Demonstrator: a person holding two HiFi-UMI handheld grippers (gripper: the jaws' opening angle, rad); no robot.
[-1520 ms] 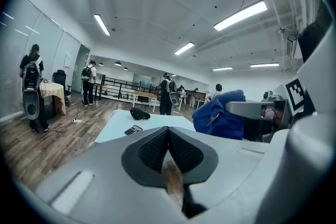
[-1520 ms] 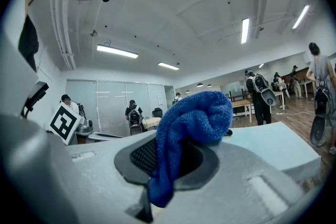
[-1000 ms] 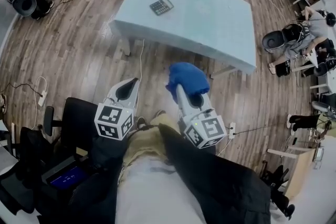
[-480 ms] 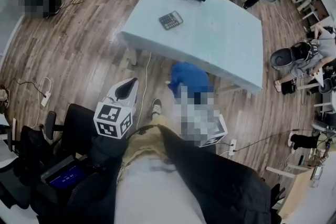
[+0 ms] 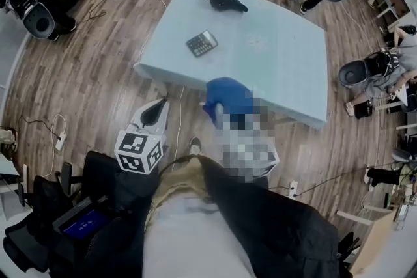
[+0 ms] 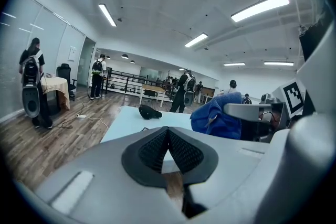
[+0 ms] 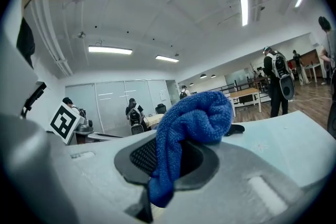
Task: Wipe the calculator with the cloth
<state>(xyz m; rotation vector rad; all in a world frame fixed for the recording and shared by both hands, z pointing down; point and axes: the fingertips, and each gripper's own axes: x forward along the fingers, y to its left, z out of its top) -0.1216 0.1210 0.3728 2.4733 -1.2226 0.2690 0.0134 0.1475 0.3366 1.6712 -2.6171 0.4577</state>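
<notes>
The calculator (image 5: 201, 43) lies on the desk (image 5: 280, 68), towards its near left corner. Just off the desk's near edge, the right gripper (image 7: 168, 157) is clenched on the blue cloth (image 7: 195, 115), which bunches above its jaws. The left gripper (image 6: 168, 150) hangs short of the desk's near left corner, jaws pressed together on nothing. A black object (image 5: 225, 0) rests at the desk's far side.

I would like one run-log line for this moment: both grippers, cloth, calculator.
left gripper: shut, empty | right gripper: shut on blue cloth | calculator: on table, untouched | wiping: not yet begun
</notes>
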